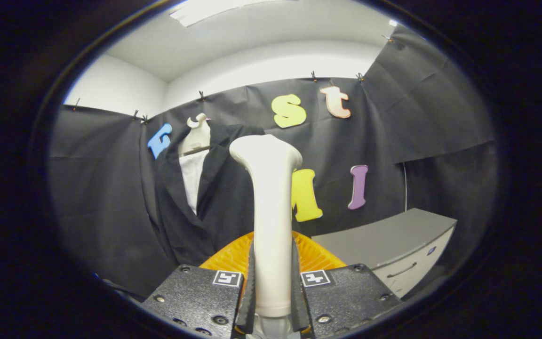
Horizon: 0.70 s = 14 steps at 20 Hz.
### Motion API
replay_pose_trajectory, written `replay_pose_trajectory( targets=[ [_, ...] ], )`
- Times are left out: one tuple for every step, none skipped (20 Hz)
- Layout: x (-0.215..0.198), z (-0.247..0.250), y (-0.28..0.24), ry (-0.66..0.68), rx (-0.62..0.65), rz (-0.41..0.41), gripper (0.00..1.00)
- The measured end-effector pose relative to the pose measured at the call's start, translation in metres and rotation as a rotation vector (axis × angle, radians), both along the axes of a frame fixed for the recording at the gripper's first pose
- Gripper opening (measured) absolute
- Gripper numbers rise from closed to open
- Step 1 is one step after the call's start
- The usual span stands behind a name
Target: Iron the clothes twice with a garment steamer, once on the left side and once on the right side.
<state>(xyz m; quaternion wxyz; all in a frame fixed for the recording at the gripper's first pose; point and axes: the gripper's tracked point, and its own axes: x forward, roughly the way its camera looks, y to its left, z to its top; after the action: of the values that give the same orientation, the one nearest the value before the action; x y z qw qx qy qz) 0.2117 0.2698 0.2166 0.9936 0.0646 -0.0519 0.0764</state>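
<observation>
We have the claw (272,287) pinching the garment steamer (271,212) by the lower part of its white handle, both fingers pressed against its sides, the head rising upright ahead of them. It looks rigid, smooth plastic, likely top-heavy and apt to slip, so we judge a low, firm hold best. The dark jacket (214,197) hangs soft beyond, just left of the steamer's head.
</observation>
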Motion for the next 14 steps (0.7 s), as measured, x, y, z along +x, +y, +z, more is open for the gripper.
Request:
replay_pose_trajectory(
  targets=[
    [0.009, 0.01, 0.009, -0.018, -0.003, 0.013, 0.33],
    [0.017, 0.017, 0.014, -0.035, -0.011, 0.019, 0.33],
    [0.026, 0.024, 0.019, -0.049, -0.017, 0.025, 0.33],
    [0.034, 0.03, 0.026, -0.06, -0.02, 0.036, 0.33],
    [0.041, 0.036, 0.034, -0.07, -0.019, 0.055, 0.33],
    [0.049, 0.041, 0.04, -0.076, -0.021, 0.071, 0.33],
    [0.057, 0.045, 0.045, -0.084, -0.029, 0.081, 0.33],
    [0.064, 0.051, 0.049, -0.093, -0.036, 0.091, 0.33],
    [0.07, 0.055, 0.053, -0.102, -0.043, 0.1, 0.33],
    [0.076, 0.059, 0.058, -0.111, -0.052, 0.109, 0.33],
    [0.082, 0.063, 0.062, -0.119, -0.06, 0.115, 0.33],
    [0.09, 0.067, 0.067, -0.126, -0.072, 0.12, 0.33],
    [0.097, 0.07, 0.071, -0.129, -0.078, 0.124, 0.33],
    [0.104, 0.07, 0.074, -0.129, -0.084, 0.128, 0.33]
  ],
)
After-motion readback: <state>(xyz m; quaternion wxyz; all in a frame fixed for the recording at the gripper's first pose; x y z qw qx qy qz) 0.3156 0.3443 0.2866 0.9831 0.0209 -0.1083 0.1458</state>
